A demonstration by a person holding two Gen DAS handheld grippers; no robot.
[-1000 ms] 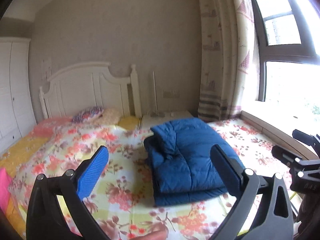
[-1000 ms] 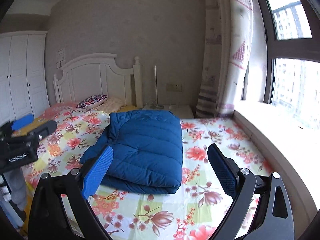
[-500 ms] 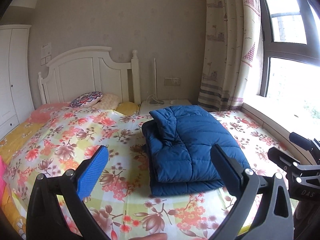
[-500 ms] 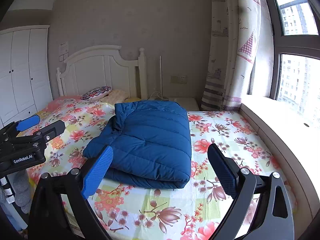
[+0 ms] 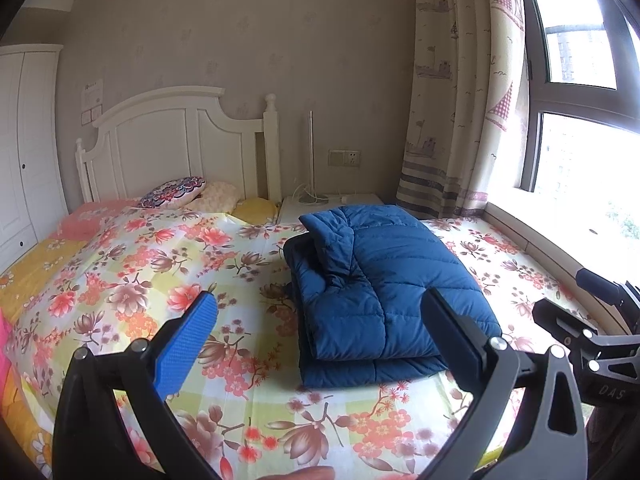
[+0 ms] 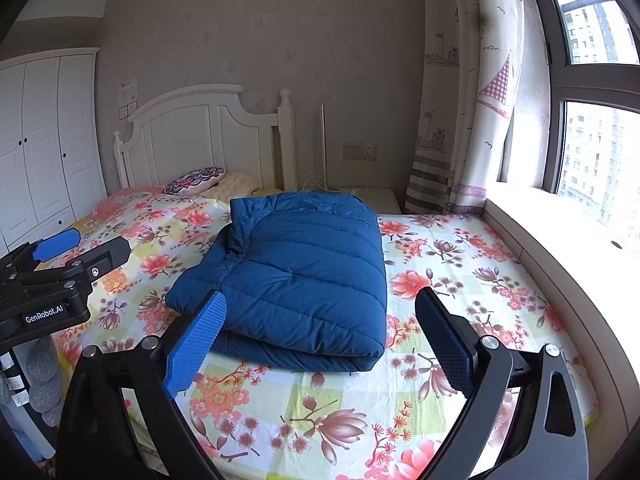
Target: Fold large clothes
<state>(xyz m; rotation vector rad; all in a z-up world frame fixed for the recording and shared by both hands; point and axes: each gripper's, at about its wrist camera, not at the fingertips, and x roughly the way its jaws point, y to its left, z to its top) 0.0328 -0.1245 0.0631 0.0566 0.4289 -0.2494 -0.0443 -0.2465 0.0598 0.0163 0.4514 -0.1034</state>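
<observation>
Jacket (image 5: 384, 292) folded mid-bed (image 5: 240, 360), bedding bare around, both claws (image 5: 320, 328) (image 6: 320, 332) released, apparently clear.

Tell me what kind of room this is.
A bedroom, most likely in a flat: a bed with a floral sheet, a white headboard, a white wardrobe and a curtained window.

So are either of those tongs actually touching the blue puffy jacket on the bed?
Apart. In the right wrist view the left tongs hang off to the side of the folded blue jacket, flowered bedsheet between them; the right tongs appear held back too, open and empty.
</observation>
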